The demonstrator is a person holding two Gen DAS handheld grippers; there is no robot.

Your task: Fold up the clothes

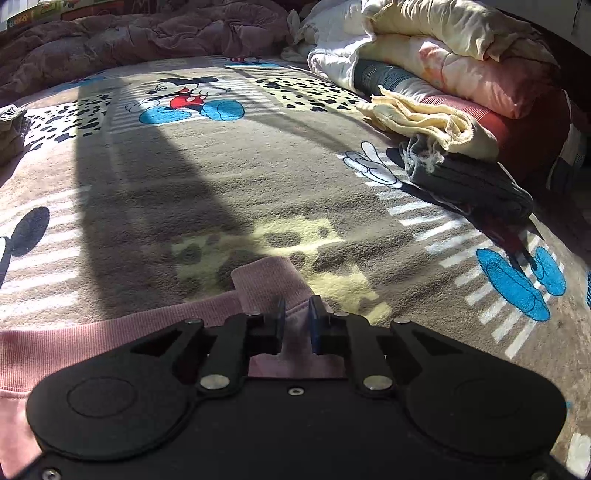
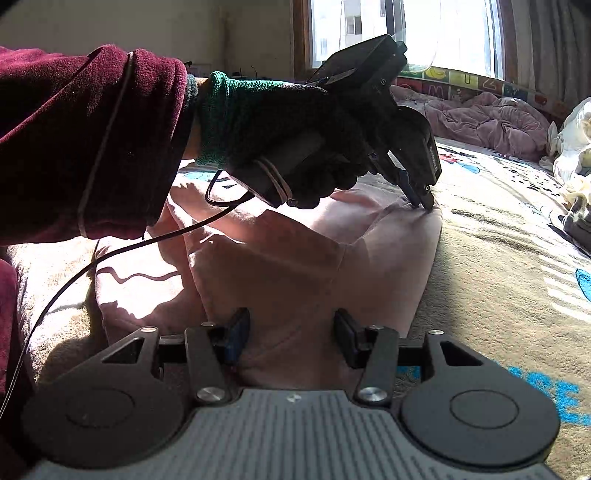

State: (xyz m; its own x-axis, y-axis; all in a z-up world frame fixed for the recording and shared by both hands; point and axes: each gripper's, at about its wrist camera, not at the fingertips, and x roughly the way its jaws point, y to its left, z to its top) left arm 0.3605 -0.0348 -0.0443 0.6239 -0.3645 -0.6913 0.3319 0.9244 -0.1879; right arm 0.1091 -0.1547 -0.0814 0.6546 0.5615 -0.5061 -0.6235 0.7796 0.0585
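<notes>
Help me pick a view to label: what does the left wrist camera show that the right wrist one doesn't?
Only the left wrist view shows the folded yellow cloth, the dark garment beneath it and the stacked quilts. Only the right wrist view shows the gloved hand, the window and the open right gripper. Both show the pink sweatshirt, the left gripper pinching it, and the cartoon blanket.

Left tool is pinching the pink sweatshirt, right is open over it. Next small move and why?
Probably close the right tool on the pink sweatshirt. Its jaws stand wide apart with fabric between them, while the left tool is already pinched on the far edge by the cuff. With both ends held, the garment could be lifted and folded on the blanket.
</notes>
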